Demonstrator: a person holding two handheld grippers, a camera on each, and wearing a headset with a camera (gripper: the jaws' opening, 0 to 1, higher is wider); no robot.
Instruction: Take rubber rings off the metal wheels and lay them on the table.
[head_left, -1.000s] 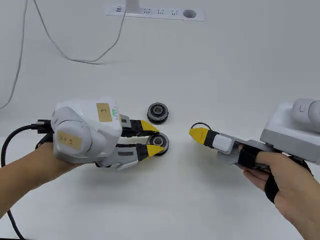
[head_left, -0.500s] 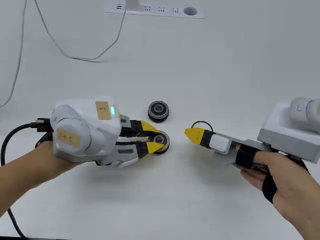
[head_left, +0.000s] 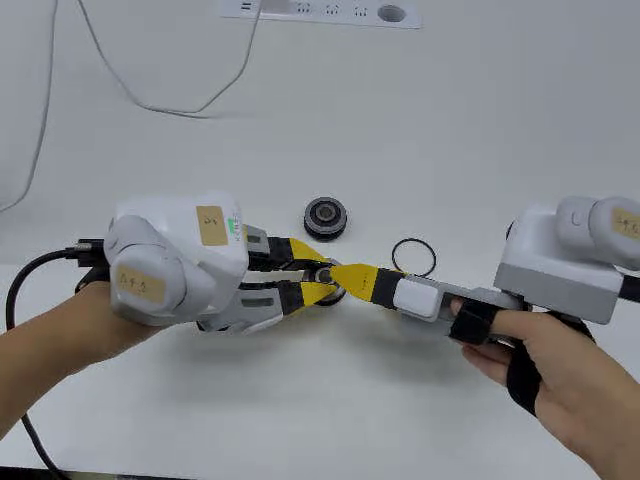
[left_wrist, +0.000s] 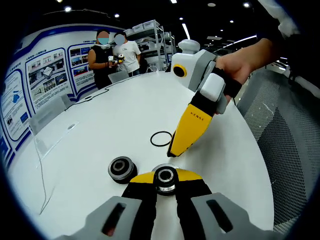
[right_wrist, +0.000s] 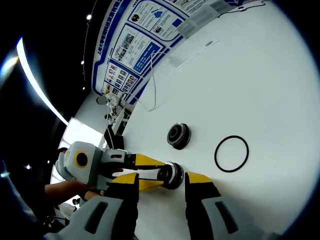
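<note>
My left gripper (head_left: 312, 281) is shut on a metal wheel (head_left: 325, 287) with a black rubber ring on it, held low over the white table. That wheel (left_wrist: 166, 178) sits between the yellow jaw tips in the left gripper view. My right gripper (head_left: 347, 277) comes in from the right, its yellow tip right at the wheel. In the right gripper view its jaws stand open on either side of the wheel (right_wrist: 172, 175). A second wheel (head_left: 326, 217) lies just behind. One loose rubber ring (head_left: 413, 257) lies flat on the table to the right.
A white power strip (head_left: 320, 12) lies at the far edge, with a grey cable (head_left: 150, 105) looping across the table on the left. A black cable (head_left: 30, 275) runs from my left gripper. People stand in the background of the left gripper view.
My right gripper has moved left, from beside the loose ring to the wheel held in my left gripper. The ring stays on the table. The left gripper has barely moved.
</note>
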